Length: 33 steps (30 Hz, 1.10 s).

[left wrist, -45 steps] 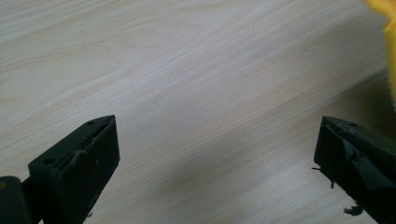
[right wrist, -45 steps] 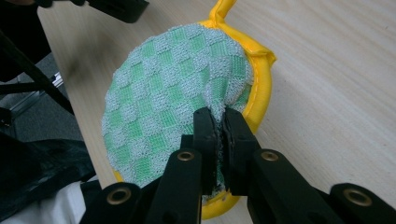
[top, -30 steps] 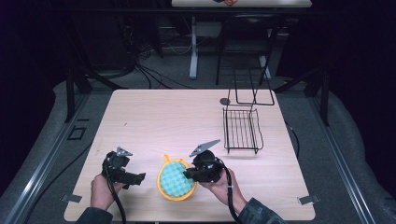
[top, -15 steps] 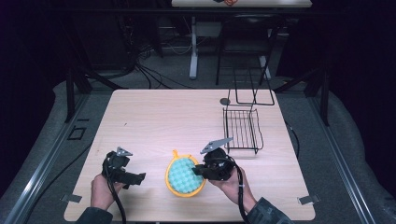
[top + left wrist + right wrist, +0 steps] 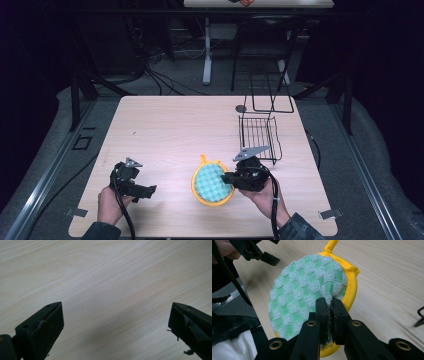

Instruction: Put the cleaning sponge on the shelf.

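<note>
Since the earlier frame, the round green-checked pot holder (image 5: 213, 183) is seen shifted rightward along the near table (image 5: 175, 125) edge with the right gripper (image 5: 231, 178), whose jaws are clamped on its yellow-bound rim. Its hanging loop is pointed away toward the far edge. The left gripper (image 5: 142, 190) is held open above bare wood, well apart.

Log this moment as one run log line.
right gripper: shut on pot holder edge | left gripper: open, nothing between jaws, over table | wire rack: untouched
</note>
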Available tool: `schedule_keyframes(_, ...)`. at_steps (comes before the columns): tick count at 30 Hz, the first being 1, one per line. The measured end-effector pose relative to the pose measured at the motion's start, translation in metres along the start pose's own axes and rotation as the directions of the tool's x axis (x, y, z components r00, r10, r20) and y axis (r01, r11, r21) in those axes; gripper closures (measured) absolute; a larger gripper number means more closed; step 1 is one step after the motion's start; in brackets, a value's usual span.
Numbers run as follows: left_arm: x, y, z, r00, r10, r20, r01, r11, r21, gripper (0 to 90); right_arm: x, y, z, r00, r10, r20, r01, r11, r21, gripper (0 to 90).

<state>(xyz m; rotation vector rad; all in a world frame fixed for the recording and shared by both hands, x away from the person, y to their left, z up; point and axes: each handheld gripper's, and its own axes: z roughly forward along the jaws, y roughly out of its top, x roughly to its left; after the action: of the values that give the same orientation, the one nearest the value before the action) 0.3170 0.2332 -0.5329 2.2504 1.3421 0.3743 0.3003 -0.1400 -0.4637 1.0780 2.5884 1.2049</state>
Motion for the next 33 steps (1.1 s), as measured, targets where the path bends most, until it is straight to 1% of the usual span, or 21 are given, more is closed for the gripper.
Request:
schedule_keyframes(17,0.000,0.000,0.001,1.0000,-0.004,0.004,0.004,1.0000,-0.001,0.2,-0.017,-0.009,-0.028,0.9980,0.036,0.052,-0.034,0.999,-0.035,85.7)
schedule_keyframes(20,0.000,0.000,0.000,1.0000,-0.005,0.003,0.005,1.0000,-0.001,0.2,-0.023,-0.012,-0.036,0.9965,0.051,0.066,-0.049,0.998,-0.044,85.7)
schedule_keyframes(22,0.000,0.000,0.001,1.0000,-0.004,0.002,0.004,1.0000,-0.002,0.3,-0.026,-0.013,-0.040,0.9958,0.053,0.075,-0.050,0.998,-0.046,85.7)
schedule_keyframes(24,0.000,0.000,0.001,1.0000,0.000,0.002,0.000,1.0000,-0.002,0.3,-0.028,-0.014,-0.042,0.9953,0.058,0.078,-0.054,0.997,-0.051,85.6)
schedule_keyframes(27,-0.001,0.000,0.001,1.0000,-0.006,0.003,0.006,1.0000,-0.001,0.2,-0.031,-0.015,-0.047,0.9946,0.066,0.080,-0.061,0.996,-0.061,85.7)
schedule_keyframes(28,0.000,0.000,0.001,1.0000,-0.001,0.002,0.001,1.0000,-0.001,0.2,-0.031,-0.016,-0.049,0.9941,0.068,0.085,-0.063,0.996,-0.056,85.7)
schedule_keyframes(29,0.000,0.000,0.001,1.0000,-0.005,0.002,0.005,1.0000,-0.001,0.2,-0.032,-0.016,-0.051,0.9936,0.067,0.090,-0.062,0.996,-0.063,85.7)
schedule_keyframes(30,0.000,0.000,0.001,1.0000,-0.006,0.002,0.006,1.0000,-0.001,0.2,-0.034,-0.018,-0.054,0.9922,0.080,0.095,-0.074,0.995,-0.065,85.6)
schedule_keyframes(32,0.000,0.000,0.000,1.0000,-0.004,0.002,0.004,1.0000,-0.002,0.2,-0.036,-0.019,-0.056,0.9917,0.080,0.101,-0.073,0.995,-0.071,85.7)
schedule_keyframes(33,0.000,0.000,0.001,1.0000,-0.003,0.001,0.003,1.0000,-0.001,0.2,-0.039,-0.020,-0.059,0.9902,0.089,0.108,-0.081,0.994,-0.073,85.7)
